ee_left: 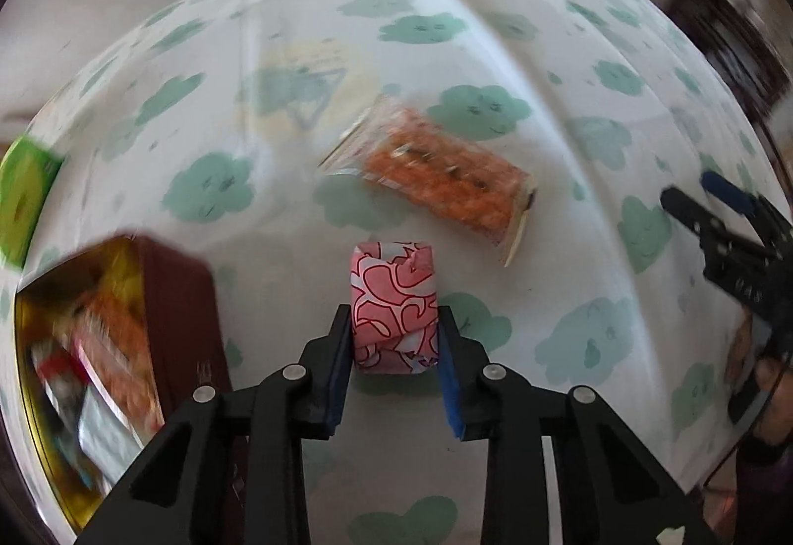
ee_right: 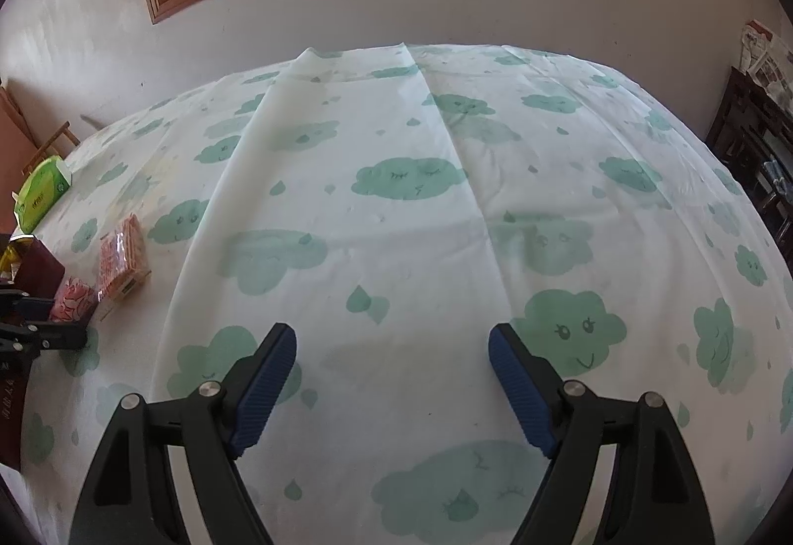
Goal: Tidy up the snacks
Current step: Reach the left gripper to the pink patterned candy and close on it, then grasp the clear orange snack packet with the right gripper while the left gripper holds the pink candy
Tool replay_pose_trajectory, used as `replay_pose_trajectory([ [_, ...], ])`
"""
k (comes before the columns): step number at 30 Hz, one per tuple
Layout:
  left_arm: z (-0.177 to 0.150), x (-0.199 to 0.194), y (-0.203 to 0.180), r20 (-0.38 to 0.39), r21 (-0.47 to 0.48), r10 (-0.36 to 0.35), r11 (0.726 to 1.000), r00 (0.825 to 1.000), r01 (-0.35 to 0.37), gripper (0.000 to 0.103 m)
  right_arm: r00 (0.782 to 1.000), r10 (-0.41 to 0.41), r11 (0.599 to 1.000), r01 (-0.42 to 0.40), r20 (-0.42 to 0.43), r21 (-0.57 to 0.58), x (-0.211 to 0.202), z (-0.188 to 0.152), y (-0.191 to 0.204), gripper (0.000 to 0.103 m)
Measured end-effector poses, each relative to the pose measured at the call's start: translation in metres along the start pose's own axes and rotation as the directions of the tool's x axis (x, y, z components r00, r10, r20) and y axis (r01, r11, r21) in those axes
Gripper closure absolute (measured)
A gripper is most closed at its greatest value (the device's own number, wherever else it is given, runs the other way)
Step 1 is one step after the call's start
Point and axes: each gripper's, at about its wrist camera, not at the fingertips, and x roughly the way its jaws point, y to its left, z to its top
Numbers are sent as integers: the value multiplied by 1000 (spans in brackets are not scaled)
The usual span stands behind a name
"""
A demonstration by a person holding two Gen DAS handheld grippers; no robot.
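Observation:
A pink snack packet with red swirls (ee_left: 394, 297) lies on the cloud-print tablecloth (ee_left: 495, 49). My left gripper (ee_left: 394, 314) points down at it, with both blue pads pressed against its sides. The same packet (ee_right: 73, 299) shows at the far left of the right wrist view, beside the left gripper (ee_right: 44, 322). An orange snack pack in clear wrap (ee_left: 446, 178) lies just beyond it, also seen as the orange pack (ee_right: 121, 257). My right gripper (ee_right: 391, 347) stands open over bare cloth with nothing between its fingers; it appears at the right edge as the right gripper (ee_left: 689, 188).
A dark red tin (ee_left: 183, 297) holding several snack packets sits left of the pink packet, seen too as the tin (ee_right: 39, 270). A green tissue box (ee_right: 42, 193) stands at the table's far left. A dark cabinet (ee_right: 753, 158) stands to the right, and a window above the far wall.

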Motion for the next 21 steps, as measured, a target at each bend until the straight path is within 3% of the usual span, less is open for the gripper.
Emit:
replay_pose_trajectory([
  [3,-18,-7,-2,1,-86,4,996,1000,-4,75,999,-34,999,33,-15,-43,3,0,9,14],
  [6,-42,-16,-14,6,-123,5,992,1000,-4,75,1000,-12,999,11,-25,-53,4,0,9,8],
  [10,-65,-22,-19,33,-159,63,986,997,-57,75,1000,-13,998,12,-25,-55,2,-1,10,8],
  [14,-72,-24,-15,67,-198,65,979,996,-50,74,1000,3,999,-4,-20,-51,-1,-4,10,8],
  [15,-73,-24,-14,77,-207,64,977,995,-47,72,999,51,998,-51,-6,-40,-4,-4,11,8],
  [16,-74,-24,-14,86,-211,69,976,994,-49,72,986,162,987,-161,31,-26,-13,-3,14,8],
  [17,-74,-24,-16,92,-207,77,977,993,-57,71,975,220,975,-218,46,-35,-18,-1,20,8],
  [21,-76,-24,-16,104,-211,83,976,991,-59,71,950,309,921,-286,50,-266,-28,19,77,8],
])
